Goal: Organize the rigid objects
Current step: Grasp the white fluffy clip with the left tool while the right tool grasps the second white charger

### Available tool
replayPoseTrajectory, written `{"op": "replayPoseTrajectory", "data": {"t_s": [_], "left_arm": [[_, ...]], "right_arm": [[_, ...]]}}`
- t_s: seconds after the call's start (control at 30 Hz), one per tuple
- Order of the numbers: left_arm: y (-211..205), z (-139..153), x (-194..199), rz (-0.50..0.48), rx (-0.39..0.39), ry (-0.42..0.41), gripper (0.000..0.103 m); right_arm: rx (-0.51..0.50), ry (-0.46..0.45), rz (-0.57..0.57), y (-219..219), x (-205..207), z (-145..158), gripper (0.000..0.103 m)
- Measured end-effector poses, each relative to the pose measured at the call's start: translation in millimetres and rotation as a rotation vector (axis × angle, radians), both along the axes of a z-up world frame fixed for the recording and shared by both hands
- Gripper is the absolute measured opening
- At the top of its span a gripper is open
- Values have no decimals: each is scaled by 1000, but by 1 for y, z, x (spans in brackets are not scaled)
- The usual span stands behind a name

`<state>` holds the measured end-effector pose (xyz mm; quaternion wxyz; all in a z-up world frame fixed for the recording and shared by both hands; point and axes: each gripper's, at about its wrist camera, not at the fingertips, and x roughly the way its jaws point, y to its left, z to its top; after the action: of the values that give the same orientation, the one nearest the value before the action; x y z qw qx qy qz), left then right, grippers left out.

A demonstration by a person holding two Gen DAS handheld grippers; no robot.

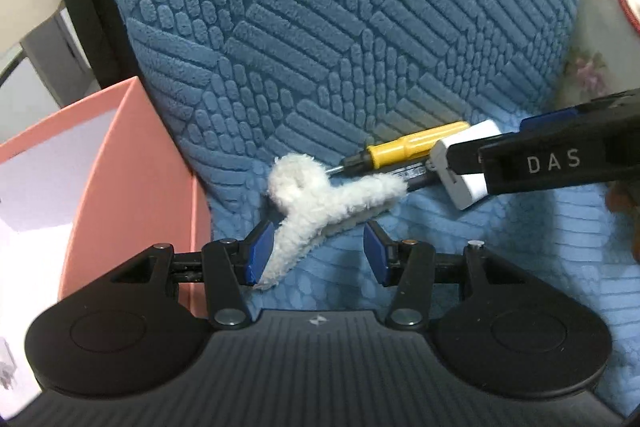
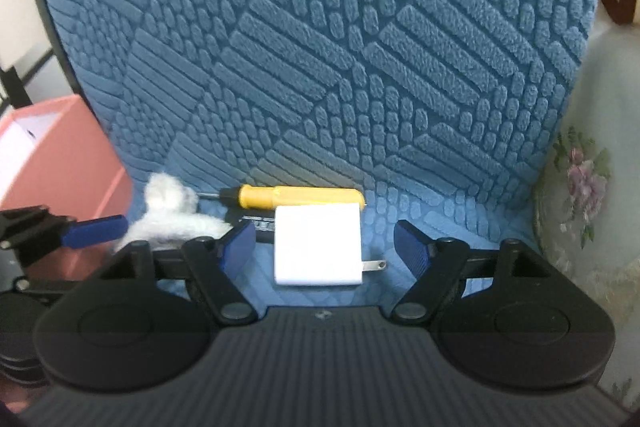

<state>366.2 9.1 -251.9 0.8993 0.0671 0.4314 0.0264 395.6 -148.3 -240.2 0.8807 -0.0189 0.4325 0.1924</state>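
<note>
A white fluffy hair claw (image 1: 320, 199) lies on the blue seat cushion (image 1: 500, 267). My left gripper (image 1: 318, 253) straddles its lower end, open, with the left pad against the fluff and the right pad clear of it. A white plug-in charger (image 2: 318, 245) lies flat between the fingers of my right gripper (image 2: 326, 247). That gripper is open and neither pad touches the charger. Behind the charger, a yellow-handled screwdriver (image 2: 296, 197) lies along the foot of the backrest, its tip toward the claw (image 2: 172, 215). A thin black item (image 2: 256, 223) is partly hidden under the charger.
An open pink box (image 1: 132, 167) with a white inside stands at the left, against the seat. The blue textured chair back (image 2: 320, 47) rises close behind the objects. Floral fabric (image 2: 588, 187) borders the seat on the right.
</note>
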Motion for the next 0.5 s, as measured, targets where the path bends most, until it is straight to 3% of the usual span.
{"op": "replayPoseTrajectory", "data": {"t_s": [0.1, 0.33, 0.5], "left_arm": [[-11, -6, 1, -12, 78, -6, 56], [0, -13, 10, 48, 40, 28, 56], [0, -20, 11, 70, 32, 47, 56]], "right_arm": [[-28, 20, 9, 6, 6, -10, 78], [-60, 6, 31, 18, 6, -19, 77], [-45, 39, 11, 18, 11, -30, 69]]}}
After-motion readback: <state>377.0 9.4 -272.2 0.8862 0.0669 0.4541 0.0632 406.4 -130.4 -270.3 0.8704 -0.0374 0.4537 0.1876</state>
